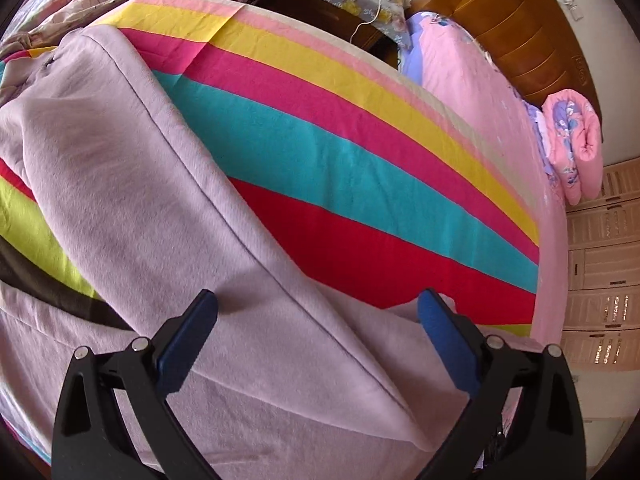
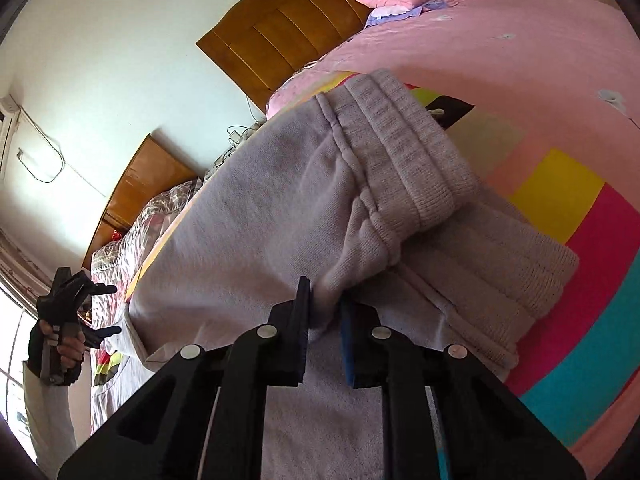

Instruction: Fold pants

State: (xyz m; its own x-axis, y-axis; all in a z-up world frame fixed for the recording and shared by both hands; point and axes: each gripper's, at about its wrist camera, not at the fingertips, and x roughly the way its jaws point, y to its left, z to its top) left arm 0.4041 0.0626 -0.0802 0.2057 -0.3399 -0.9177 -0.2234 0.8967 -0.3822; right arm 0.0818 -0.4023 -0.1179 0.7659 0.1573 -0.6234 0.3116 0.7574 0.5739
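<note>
The pants (image 1: 160,208) are soft, thick and fuzzy – a pale purple sweat fabric that looks warm and a bit heavy for cloth. They lie on the bed, on top of a striped blanket (image 1: 360,184) with bright bands of pink, yellow, teal and red. Cloth like this bends and droops anywhere, so it will sag if it is held at only one spot. It does not look slippery, so a pinch should hold well.

The best places to hold look like the thick parts. The ribbed waistband (image 2: 420,168) is strong and bunched, and the long side seam (image 1: 224,216) down the leg gives a firm edge.

The right claw (image 2: 324,320) is nearly closed, and a fold of the pants near the waistband is pinched between its two sides. The left claw (image 1: 316,312) is wide open above the leg and holds nothing – the cloth just lies under it.

Farther out, a pink bedsheet (image 1: 472,92) covers the rest of the bed, and a rolled pink quilt (image 1: 576,140) sits near the brown wooden headboard (image 1: 512,36). There is a small mark carved on the headboard, but it is too small to read. I cannot see any label or words on the pants.
</note>
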